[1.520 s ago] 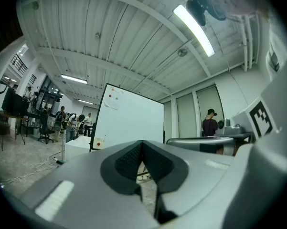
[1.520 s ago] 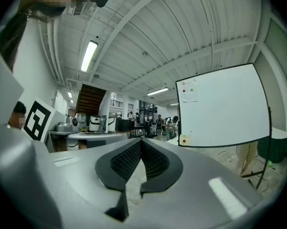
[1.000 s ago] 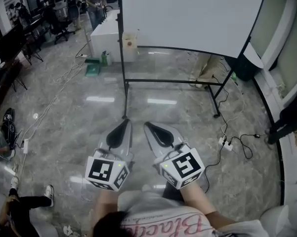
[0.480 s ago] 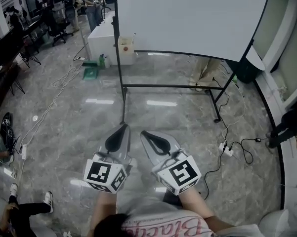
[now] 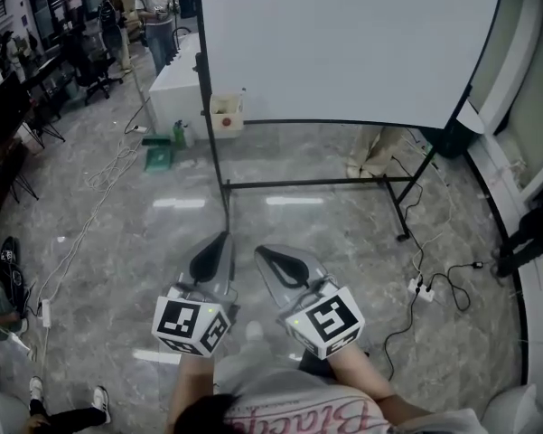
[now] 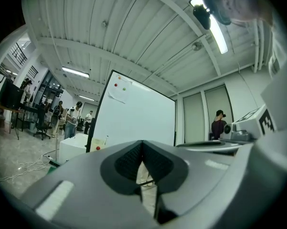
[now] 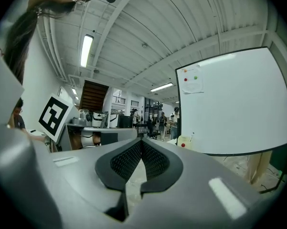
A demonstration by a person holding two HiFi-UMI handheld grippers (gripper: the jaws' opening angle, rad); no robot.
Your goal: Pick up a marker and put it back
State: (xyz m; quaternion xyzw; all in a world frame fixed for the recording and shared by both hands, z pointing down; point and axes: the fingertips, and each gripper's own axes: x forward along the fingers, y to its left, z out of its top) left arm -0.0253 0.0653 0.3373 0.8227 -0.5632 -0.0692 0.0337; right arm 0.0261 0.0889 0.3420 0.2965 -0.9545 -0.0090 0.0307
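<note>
A large whiteboard on a black wheeled stand is ahead of me. A small pale box hangs on its left post, with a thin marker-like stick poking out of it. The same box appears in both gripper views. My left gripper and right gripper are held side by side above the marble floor, pointing at the board and well short of it. Both are shut with nothing between the jaws, which is confirmed by the left gripper and right gripper in their own views.
A white counter stands behind the board's left side, and a green object lies on the floor near it. A power strip with cables is at the right. People stand at the far back left.
The whiteboard and its stand have come closer and sit lower in the head view. Both grippers travelled forward together with the person and stayed shut.
</note>
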